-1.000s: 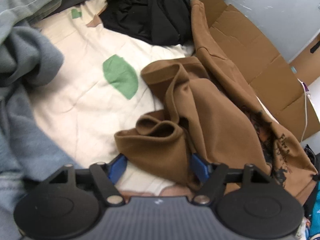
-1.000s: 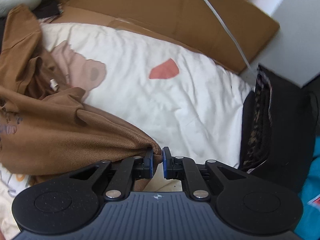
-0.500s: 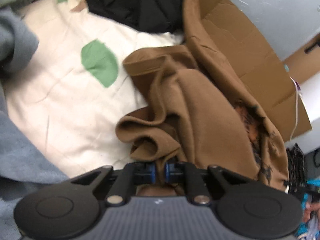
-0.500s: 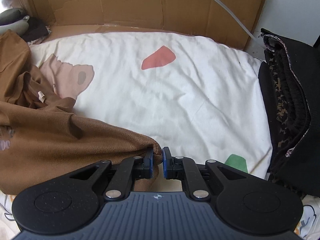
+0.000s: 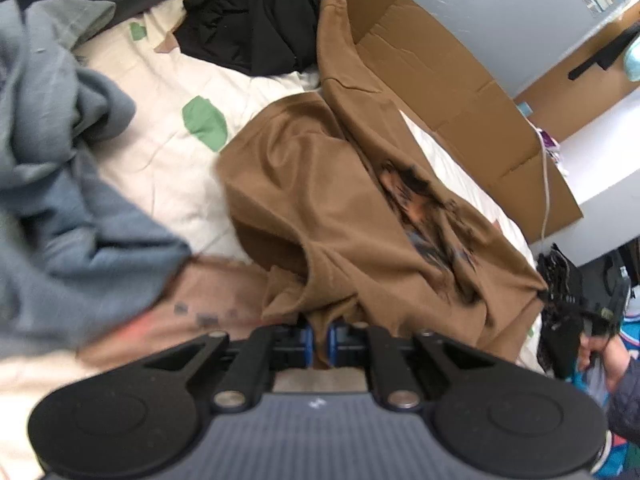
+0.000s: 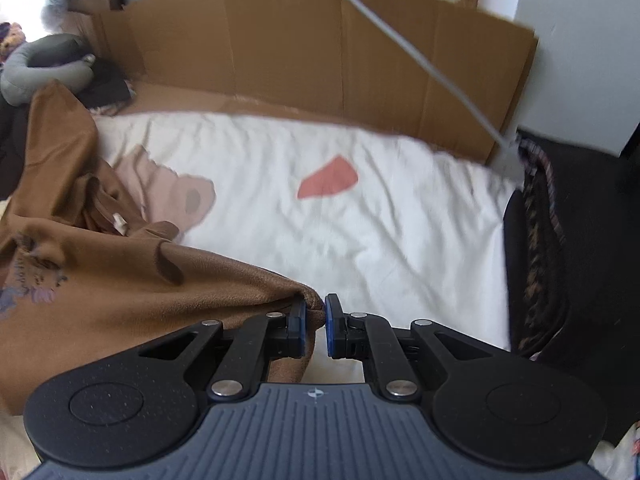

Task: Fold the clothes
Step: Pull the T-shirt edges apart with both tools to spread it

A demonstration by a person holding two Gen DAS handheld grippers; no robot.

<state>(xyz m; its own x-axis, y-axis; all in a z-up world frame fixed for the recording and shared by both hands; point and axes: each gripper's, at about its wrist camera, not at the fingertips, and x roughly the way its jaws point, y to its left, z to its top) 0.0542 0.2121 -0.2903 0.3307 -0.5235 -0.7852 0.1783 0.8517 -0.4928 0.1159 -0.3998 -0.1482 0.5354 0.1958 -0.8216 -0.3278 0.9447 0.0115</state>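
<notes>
A brown T-shirt (image 5: 344,208) with a dark print lies crumpled on a cream bedsheet (image 5: 152,148) with coloured patches. My left gripper (image 5: 319,340) is shut on a bunched edge of the shirt at the near side. In the right wrist view the same brown shirt (image 6: 120,280) spreads to the left, and my right gripper (image 6: 316,328) is shut on a corner of it, just above the white sheet (image 6: 360,232). The cloth stretches between both grippers.
A blue-grey garment (image 5: 60,200) lies at the left, black clothes (image 5: 248,32) at the far end. Flattened cardboard (image 6: 320,64) lines the wall side with a white cable (image 6: 420,64) over it. A dark patterned garment (image 6: 540,248) lies at the right.
My left gripper closed on the brown shirt's edge and has pulled it, spreading the cloth and showing the print. My right gripper stays shut on its corner and has shifted slightly.
</notes>
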